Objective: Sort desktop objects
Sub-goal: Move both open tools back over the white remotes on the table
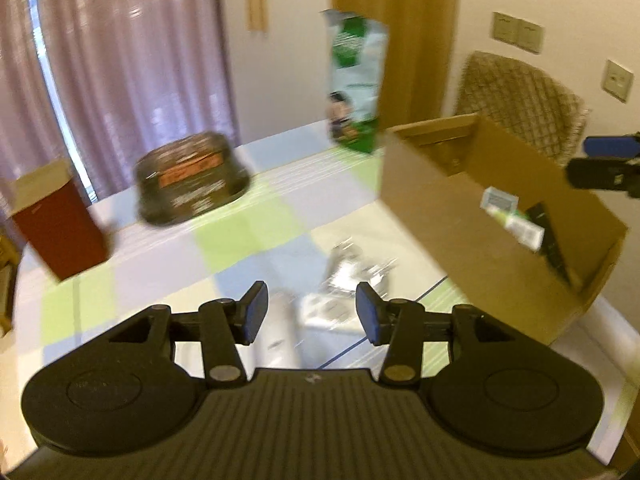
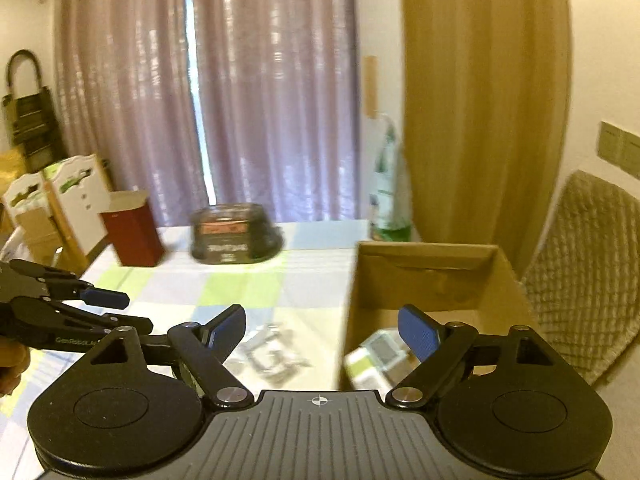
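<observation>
Hovering empty (fingers spread), two grippers, left (image 1: 312, 312) and right (image 2: 322, 334), flank one cardboard box (image 1: 480, 240).

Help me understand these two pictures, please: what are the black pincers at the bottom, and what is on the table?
They are two hand-held grippers, each with a camera looking along its fingers. One picture comes from the left gripper, the other from the right gripper. Both are open and hold nothing. On the checked table stand a red box, a dark tub, a green-and-white bag and an open cardboard box with small packs inside. A clear crinkled packet lies in front of the left gripper.
</observation>
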The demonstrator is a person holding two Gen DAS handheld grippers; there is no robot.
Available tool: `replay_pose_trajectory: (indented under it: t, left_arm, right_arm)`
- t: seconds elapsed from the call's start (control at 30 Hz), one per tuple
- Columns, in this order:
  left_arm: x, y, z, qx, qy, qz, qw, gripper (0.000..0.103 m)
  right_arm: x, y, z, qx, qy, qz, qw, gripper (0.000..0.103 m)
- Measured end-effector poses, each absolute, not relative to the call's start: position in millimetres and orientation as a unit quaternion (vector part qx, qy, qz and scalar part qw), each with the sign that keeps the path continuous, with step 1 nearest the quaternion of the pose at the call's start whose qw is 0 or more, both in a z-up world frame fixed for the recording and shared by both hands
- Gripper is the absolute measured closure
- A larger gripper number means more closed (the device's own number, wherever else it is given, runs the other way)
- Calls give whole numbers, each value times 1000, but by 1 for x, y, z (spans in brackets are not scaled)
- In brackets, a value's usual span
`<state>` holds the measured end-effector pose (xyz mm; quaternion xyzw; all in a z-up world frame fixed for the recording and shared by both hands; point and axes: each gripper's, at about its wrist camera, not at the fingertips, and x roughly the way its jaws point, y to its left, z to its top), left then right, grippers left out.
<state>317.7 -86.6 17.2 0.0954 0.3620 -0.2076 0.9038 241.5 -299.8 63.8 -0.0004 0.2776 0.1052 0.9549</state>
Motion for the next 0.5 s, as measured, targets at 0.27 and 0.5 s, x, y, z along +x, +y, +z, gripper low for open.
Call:
replay_pose_trajectory:
  t: [0.27,0.5]
  left_arm:
    - [290,-23,-4,78,390,-156,904,41]
    - [275,-3,-18,70,404,-143,901,25]
  right_arm:
    - [237,-242,45,-35,300,168,938,17]
    - [239,-203,16,-76,329,207,918,17]
